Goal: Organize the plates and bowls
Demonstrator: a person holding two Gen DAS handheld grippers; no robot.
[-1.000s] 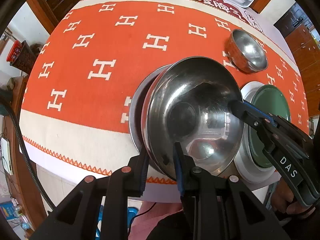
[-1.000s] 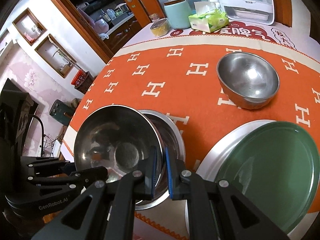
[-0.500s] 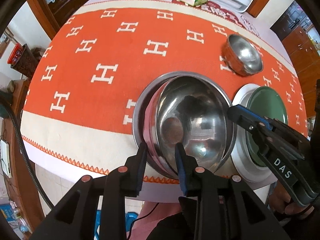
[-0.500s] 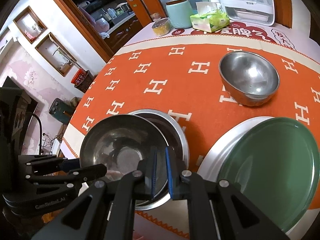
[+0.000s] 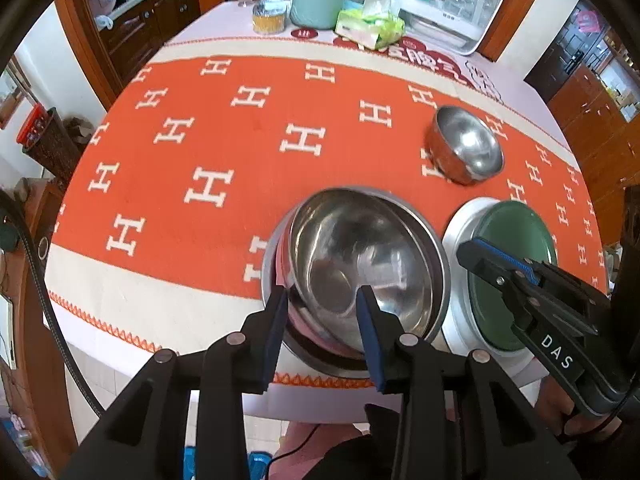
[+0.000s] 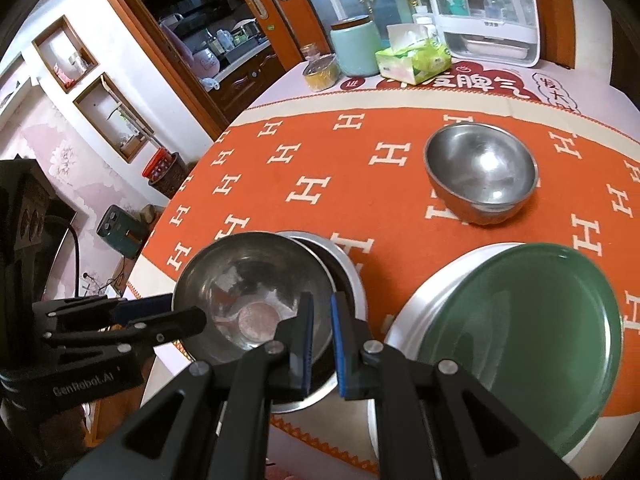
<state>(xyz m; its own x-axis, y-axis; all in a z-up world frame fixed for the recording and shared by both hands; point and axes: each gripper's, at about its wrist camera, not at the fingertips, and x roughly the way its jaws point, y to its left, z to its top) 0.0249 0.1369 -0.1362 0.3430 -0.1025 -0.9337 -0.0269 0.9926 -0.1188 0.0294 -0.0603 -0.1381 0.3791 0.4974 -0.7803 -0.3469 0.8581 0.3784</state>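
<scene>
Left gripper: jaws have just been opening and now stand apart, one on each side of the near rim of the upper steel bowl; the pads do not press on it.
Right gripper: jaws nearly pressed together with only a thin slit between the blue pads, holding nothing; it hangs over the right edge of the stacked bowls.
Upper steel bowl: just ahead of the left gripper, sitting tilted inside a wider steel bowl, its rim between the left jaws.
Wider steel bowl: under the upper one, at the near edge of the table, its rim showing around it.
Green plate: to the right of the right gripper, lying on a white plate.
White plate: under the green one, touching or just beside the stacked bowls; I cannot tell which.
Small steel bowl: well ahead of both grippers, upright and alone on the cloth.
Tablecloth: orange with white H marks, under everything.
</scene>
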